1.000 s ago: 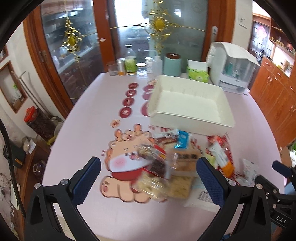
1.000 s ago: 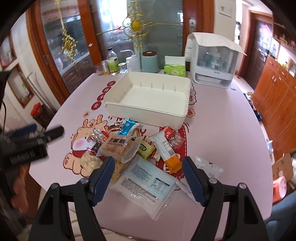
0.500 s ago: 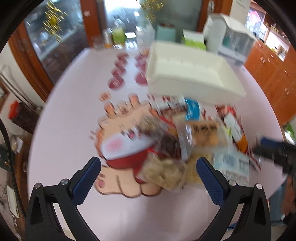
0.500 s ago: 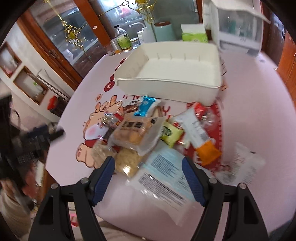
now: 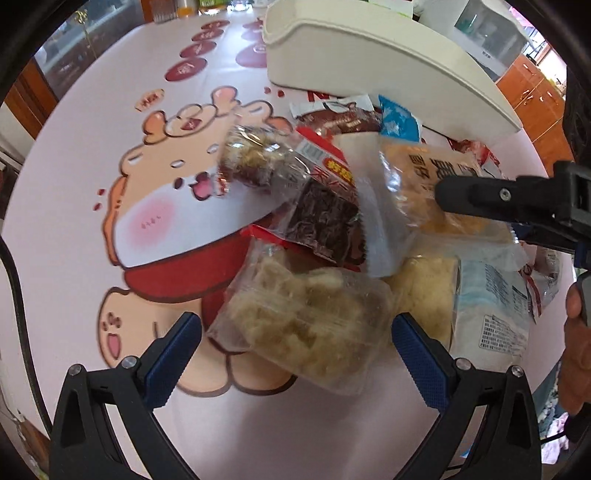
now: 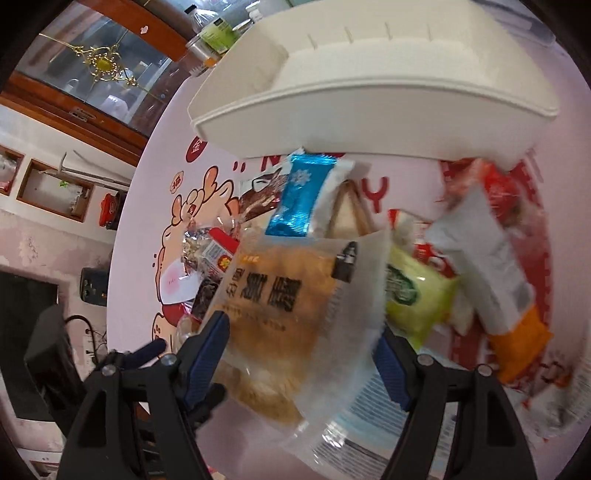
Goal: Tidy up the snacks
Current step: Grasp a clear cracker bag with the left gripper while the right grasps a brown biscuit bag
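A heap of snack packets lies on the pink table in front of a white tray (image 5: pixel 369 48) (image 6: pixel 369 85). My left gripper (image 5: pixel 297 343) is open, low over the table, its blue pads either side of a clear bag of pale puffed snacks (image 5: pixel 306 325). My right gripper (image 6: pixel 301 350) is open around a clear bag of golden pastry (image 6: pixel 280 306) with black lettering, which also appears in the left wrist view (image 5: pixel 424 184) under the right gripper's black finger (image 5: pixel 480 199). Neither bag is squeezed.
Other packets lie around: a dark meat pack (image 5: pixel 325 225), a blue wrapper (image 6: pixel 303 195), a green packet (image 6: pixel 410 291), a white and orange pack (image 6: pixel 491 273), a white label bag (image 5: pixel 487 306). Bottles (image 6: pixel 214 29) stand behind the tray. A hand (image 5: pixel 576 350) is at right.
Both grippers have dropped from high above the table down close onto the snack heap. The left now straddles the puffed snack bag, the right the pastry bag. Both stay open.
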`<state>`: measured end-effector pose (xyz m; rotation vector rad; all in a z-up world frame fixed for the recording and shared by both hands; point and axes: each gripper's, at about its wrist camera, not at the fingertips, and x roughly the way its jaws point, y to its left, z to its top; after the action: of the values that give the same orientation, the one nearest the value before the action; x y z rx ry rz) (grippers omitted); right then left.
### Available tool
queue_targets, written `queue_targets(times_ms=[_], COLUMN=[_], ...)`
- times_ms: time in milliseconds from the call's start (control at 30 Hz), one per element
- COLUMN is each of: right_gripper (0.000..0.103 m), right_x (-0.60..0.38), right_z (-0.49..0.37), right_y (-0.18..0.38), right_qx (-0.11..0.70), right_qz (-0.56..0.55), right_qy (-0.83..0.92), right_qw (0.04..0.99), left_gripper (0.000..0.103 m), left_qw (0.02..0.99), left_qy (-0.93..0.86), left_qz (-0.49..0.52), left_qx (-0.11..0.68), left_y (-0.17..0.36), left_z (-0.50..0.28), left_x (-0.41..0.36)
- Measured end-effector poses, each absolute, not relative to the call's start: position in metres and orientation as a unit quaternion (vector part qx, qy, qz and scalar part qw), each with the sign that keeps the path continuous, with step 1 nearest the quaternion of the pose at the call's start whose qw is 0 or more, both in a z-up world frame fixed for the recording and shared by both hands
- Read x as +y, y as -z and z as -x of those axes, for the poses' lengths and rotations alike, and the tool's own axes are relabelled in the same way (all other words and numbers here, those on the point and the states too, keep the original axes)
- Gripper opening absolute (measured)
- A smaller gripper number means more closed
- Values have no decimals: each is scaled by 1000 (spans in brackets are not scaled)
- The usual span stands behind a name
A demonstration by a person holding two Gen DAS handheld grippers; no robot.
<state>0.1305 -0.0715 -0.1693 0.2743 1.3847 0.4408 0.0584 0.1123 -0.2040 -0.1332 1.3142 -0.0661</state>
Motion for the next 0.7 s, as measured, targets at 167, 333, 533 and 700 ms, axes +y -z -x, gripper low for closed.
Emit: queue_targets(times_ms=[167,333,533,700], right_gripper=[58,41,36,35], right_x=[-65,-63,-64,-69], right_z=[-135,-132,-124,-117], right_y=[171,161,145,115], right_qx=[627,611,592,562], right_qz=[-129,-116,-99,-93], right_qy=[-220,-232,-236,-245], right_qw=[736,748,764,784], left_gripper=[101,71,61,61], left_qw=[788,782,791,816], left_qy=[27,30,25,34], left_qz=[69,73,56,47], left_qx=[612,618,609,575], left_y=[213,217,206,159], left_z=[-65,-63,-59,-55], left_x=[111,108,106,98])
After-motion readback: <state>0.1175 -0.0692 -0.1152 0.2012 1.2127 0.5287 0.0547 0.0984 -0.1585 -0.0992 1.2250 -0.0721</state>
